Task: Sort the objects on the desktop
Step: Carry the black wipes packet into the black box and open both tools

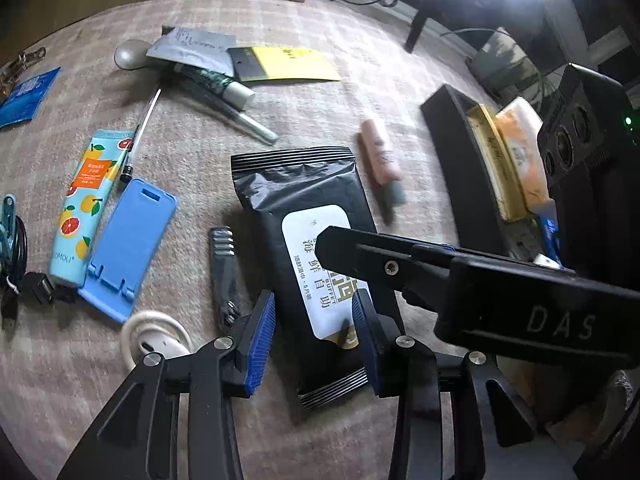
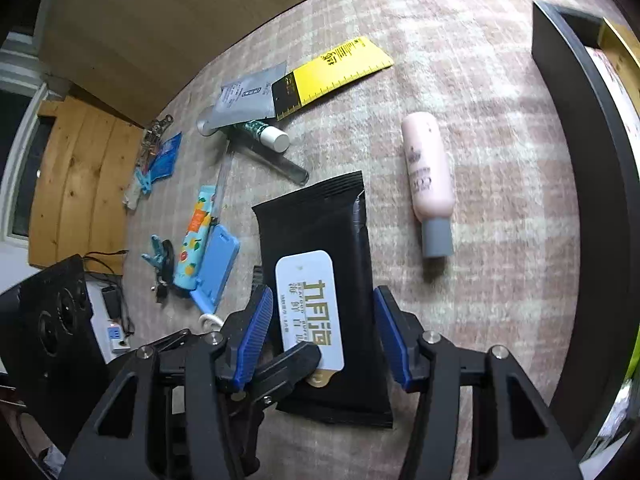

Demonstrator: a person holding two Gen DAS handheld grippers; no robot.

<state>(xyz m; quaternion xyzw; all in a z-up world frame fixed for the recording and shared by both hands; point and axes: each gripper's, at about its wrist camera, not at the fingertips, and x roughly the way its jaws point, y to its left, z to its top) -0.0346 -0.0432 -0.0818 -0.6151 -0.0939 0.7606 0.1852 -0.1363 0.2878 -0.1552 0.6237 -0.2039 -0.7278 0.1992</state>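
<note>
Pink bottle (image 2: 430, 178) beside black wipes pack (image 2: 320, 240), black tray (image 2: 592, 208) beyond

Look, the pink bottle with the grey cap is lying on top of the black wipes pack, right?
Not quite. The pink bottle with the grey cap lies on the tablecloth beside the black wipes pack, with bare cloth between them, not on top of it. The right wrist view shows the gap clearly.
</note>
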